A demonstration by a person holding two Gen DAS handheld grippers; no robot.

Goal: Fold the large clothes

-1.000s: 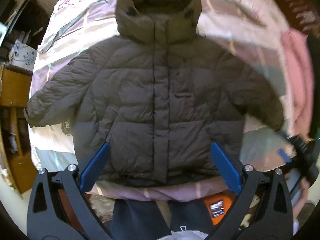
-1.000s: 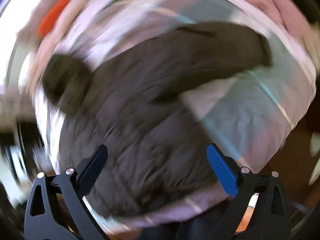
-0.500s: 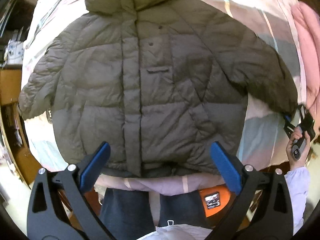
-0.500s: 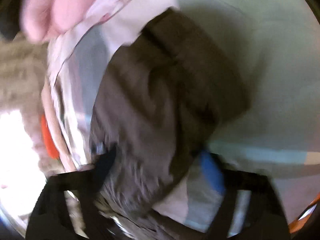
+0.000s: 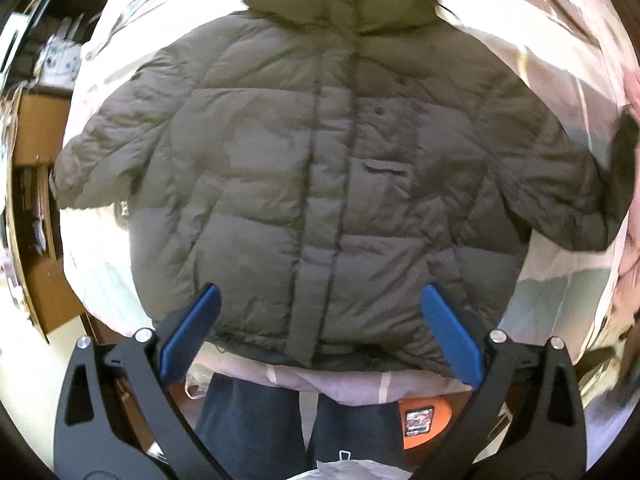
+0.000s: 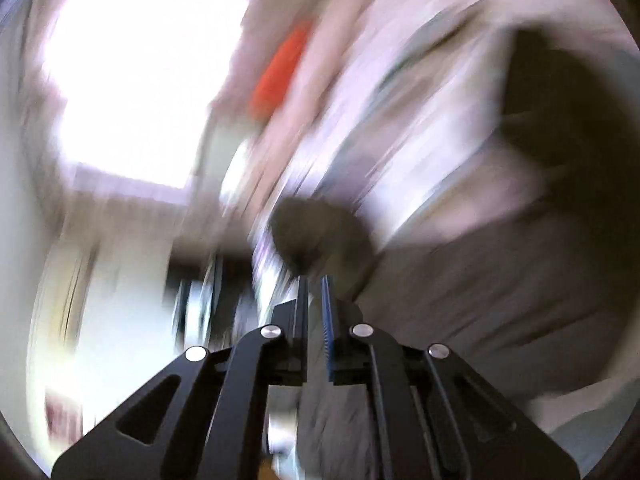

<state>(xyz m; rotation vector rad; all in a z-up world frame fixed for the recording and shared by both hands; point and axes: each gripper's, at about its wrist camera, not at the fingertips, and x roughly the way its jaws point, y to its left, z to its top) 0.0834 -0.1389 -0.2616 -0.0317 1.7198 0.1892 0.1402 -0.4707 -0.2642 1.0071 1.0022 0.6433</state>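
A grey-brown hooded puffer jacket lies front up and zipped on the bed, sleeves spread to both sides. My left gripper points straight down over its hem, blue pads wide open with nothing between them. The right sleeve end rises into a dark blur at the frame's right edge. The right wrist view is heavily smeared. In it my right gripper has its jaws shut together, a dark bunch of sleeve cuff sits at the tips, and grey jacket fabric trails to the lower right.
The bed has a pale pink and white patterned cover. A pink garment lies at its right edge, wooden furniture stands on the left. A person's dark trousers and an orange object are at the near bed edge.
The left gripper sank closer to the jacket, which now fills its view. The right gripper went from wide open to shut at the sleeve cuff and swung fast, blurring its view.
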